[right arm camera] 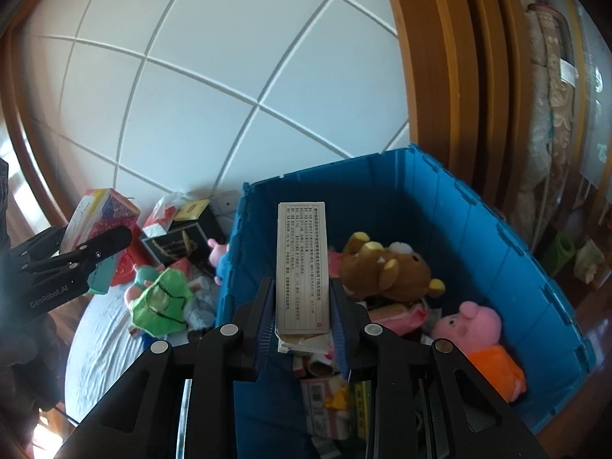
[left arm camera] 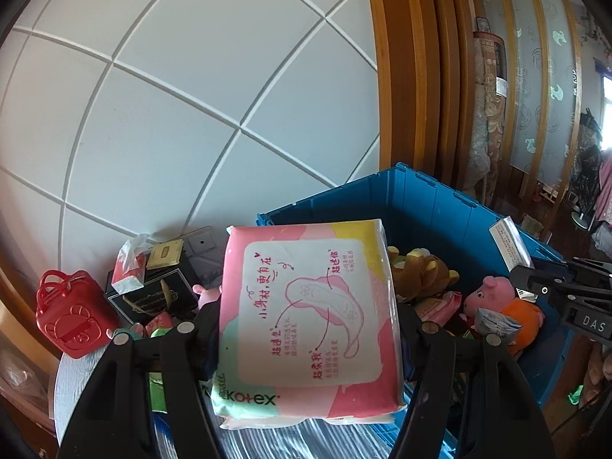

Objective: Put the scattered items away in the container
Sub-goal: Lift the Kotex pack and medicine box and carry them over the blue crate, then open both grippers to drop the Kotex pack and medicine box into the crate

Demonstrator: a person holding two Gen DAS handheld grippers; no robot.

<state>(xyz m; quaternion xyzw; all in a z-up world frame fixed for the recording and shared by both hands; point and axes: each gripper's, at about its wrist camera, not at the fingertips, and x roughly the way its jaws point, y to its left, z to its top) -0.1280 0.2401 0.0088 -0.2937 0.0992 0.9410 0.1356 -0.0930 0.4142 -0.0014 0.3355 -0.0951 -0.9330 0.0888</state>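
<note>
My left gripper (left arm camera: pixel 308 334) is shut on a pink Kotex pad pack (left arm camera: pixel 310 317), held above the near left rim of the blue crate (left arm camera: pixel 420 202). My right gripper (right arm camera: pixel 302 325) is shut on a slim grey printed box (right arm camera: pixel 301 267), held over the inside of the blue crate (right arm camera: pixel 478 229). In the crate lie a brown bear plush (right arm camera: pixel 386 267), a pink pig plush in orange (right arm camera: pixel 482 336) and several small packets. The left gripper also shows at the left of the right wrist view (right arm camera: pixel 76 264), with the pack (right arm camera: pixel 99 218) in it.
Left of the crate, on a white cloth (right arm camera: pixel 99 344), lie a red case (left arm camera: pixel 72 313), a black box (left arm camera: pixel 153 294), a green plush (right arm camera: pixel 160 302), a small pig toy (right arm camera: pixel 218 256) and a red-white bag (right arm camera: pixel 160 218). A tiled wall stands behind; a wooden door frame is to the right.
</note>
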